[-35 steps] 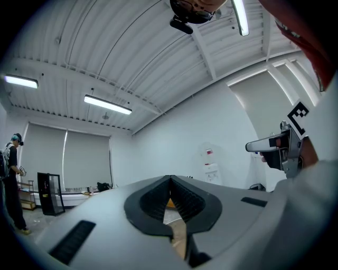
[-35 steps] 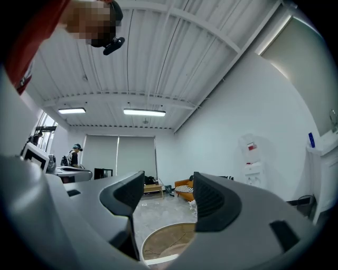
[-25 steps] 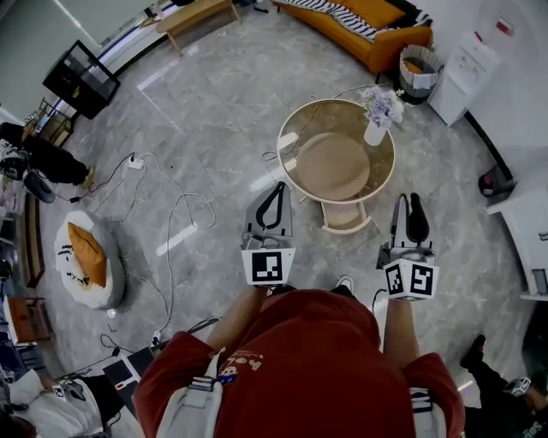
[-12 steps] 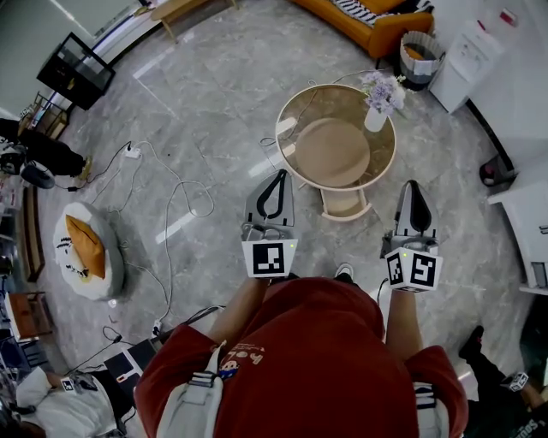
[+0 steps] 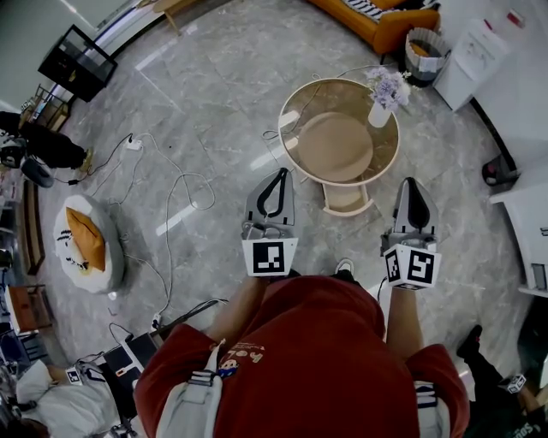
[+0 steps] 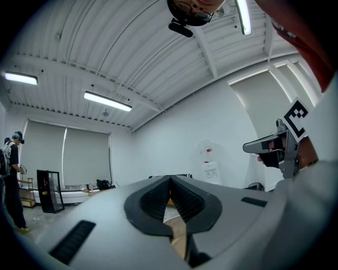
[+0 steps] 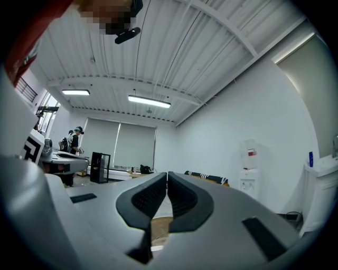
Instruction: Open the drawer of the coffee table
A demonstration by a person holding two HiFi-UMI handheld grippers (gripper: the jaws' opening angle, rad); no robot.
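Note:
The round glass-topped coffee table (image 5: 338, 141) stands on the marble floor ahead of me, seen in the head view. A beige drawer (image 5: 347, 199) sticks out from under its near edge. Both grippers are held level in the air in front of my body, short of the table and touching nothing. My left gripper (image 5: 278, 173) (image 6: 170, 179) is shut, tips together, nothing between them. My right gripper (image 5: 412, 182) (image 7: 167, 174) is shut and empty too, just right of the drawer. The gripper views show only the room's far walls and ceiling beyond the jaws.
A white vase of pale flowers (image 5: 383, 101) stands on the table's far right rim. Cables (image 5: 175, 201) trail over the floor at left, by a white pouf with an orange cushion (image 5: 84, 248). An orange sofa (image 5: 381, 24), a bin (image 5: 421, 50) and a white dispenser (image 5: 467, 64) stand behind.
The right gripper's jaws, apart a second ago, have come together with nothing between them. The head view has shifted slightly; the left gripper has kept its place.

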